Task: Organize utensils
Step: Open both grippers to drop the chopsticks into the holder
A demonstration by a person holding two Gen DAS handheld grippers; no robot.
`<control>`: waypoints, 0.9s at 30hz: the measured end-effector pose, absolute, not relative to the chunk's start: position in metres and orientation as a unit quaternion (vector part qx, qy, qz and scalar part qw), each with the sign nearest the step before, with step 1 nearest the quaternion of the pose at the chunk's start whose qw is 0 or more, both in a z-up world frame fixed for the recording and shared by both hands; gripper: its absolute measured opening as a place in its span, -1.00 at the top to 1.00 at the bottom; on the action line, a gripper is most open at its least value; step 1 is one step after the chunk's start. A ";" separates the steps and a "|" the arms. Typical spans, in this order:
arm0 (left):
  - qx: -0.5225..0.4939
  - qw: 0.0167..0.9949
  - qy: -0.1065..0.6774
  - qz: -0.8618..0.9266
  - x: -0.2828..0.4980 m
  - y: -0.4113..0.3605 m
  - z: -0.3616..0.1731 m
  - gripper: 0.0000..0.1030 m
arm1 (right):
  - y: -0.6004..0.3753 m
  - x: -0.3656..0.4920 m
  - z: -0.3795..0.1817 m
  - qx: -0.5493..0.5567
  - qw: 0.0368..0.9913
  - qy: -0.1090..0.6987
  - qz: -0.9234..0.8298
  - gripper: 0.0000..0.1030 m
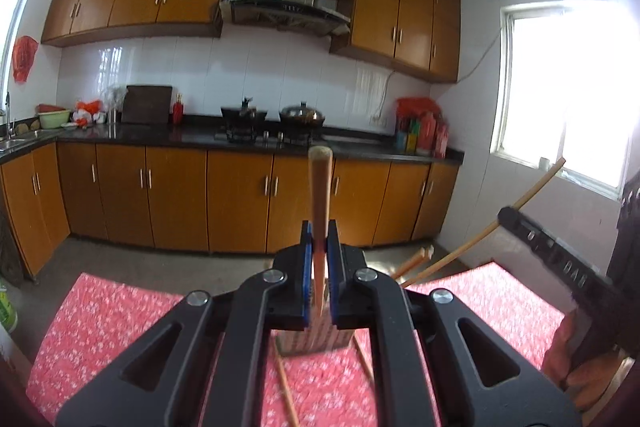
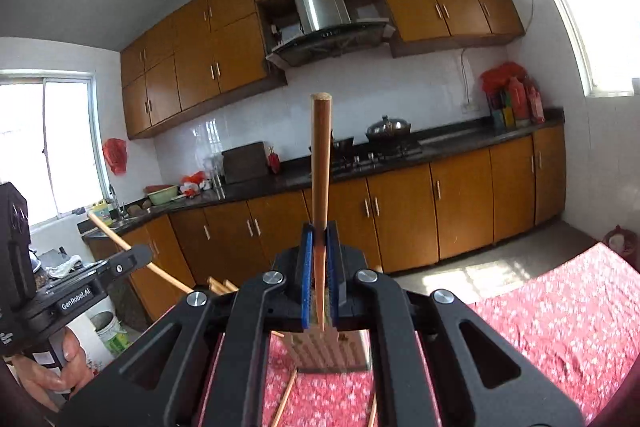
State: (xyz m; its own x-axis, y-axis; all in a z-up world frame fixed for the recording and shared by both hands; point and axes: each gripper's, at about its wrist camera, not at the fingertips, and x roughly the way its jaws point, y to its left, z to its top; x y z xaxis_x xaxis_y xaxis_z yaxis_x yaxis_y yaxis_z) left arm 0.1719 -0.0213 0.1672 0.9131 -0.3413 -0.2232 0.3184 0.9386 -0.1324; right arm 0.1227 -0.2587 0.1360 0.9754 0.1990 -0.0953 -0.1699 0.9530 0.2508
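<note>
Right up against the lens, the left gripper [image 1: 320, 247] has its blue-padded jaws pinched together on a long tan wooden chopstick [image 1: 320, 195] that stands nearly upright between them, and the right gripper [image 2: 320, 247] is doing just the same, clamped on its own round-tipped wooden chopstick [image 2: 321, 163]. Both sticks are off the table and up in the air! Below the jaws sits the ribbed, pale utensil holder [image 2: 328, 351] on the red floral tablecloth [image 2: 560, 307], with more chopsticks poking out of it and a few loose thin wooden chopsticks [image 1: 286, 391] lying on the cloth just in front. This looks like the carrying step: one stick per hand, each ready to go into the holder. Next, I'd say, each tip must be swung over the holder's mouth and lowered before the jaws let go. Across in the right view, the other gripper's body reads "GenRobot.AI" [image 2: 76, 299]. Beyond, orange wood cabinets [image 1: 180, 195] run under a dark counter.
</note>
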 end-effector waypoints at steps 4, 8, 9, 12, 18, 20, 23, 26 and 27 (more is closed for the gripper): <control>-0.033 0.983 0.099 -0.152 0.191 -0.040 0.175 0.85 | -0.249 0.148 0.136 0.113 0.989 0.051 0.085 0.86; -0.027 0.982 0.116 -0.147 0.219 -0.051 0.159 0.85 | -0.241 0.179 0.121 0.096 0.990 0.070 0.072 0.86; -0.028 0.981 0.121 -0.146 0.226 -0.052 0.154 0.85 | -0.239 0.187 0.118 0.095 0.990 0.080 0.071 0.86; -0.036 0.978 0.142 -0.146 0.245 -0.051 0.139 0.85 | -0.234 0.206 0.103 0.091 0.987 0.109 0.068 0.86; -0.035 0.975 0.162 -0.148 0.264 -0.050 0.115 0.85 | -0.228 0.222 0.085 0.086 0.983 0.147 0.073 0.86; -0.036 0.974 0.169 -0.149 0.267 -0.050 0.110 0.85 | -0.227 0.223 0.082 0.084 0.982 0.154 0.077 0.85; -0.044 0.971 0.183 -0.150 0.272 -0.048 0.105 0.84 | -0.226 0.225 0.081 0.081 0.981 0.161 0.077 0.85; -0.049 0.969 0.189 -0.149 0.273 -0.045 0.103 0.85 | -0.226 0.224 0.081 0.080 0.980 0.164 0.075 0.84; -0.051 0.970 0.189 -0.147 0.272 -0.043 0.103 0.84 | -0.227 0.223 0.082 0.079 0.981 0.163 0.073 0.82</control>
State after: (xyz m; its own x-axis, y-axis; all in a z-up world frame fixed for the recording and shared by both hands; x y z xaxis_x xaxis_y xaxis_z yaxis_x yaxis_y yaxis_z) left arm 0.2720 -0.0425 0.1030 0.8855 -0.3047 -0.3506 0.2660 0.9514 -0.1552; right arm 0.2227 -0.2270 0.0818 0.9364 0.1683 -0.3081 -0.1169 0.9770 0.1782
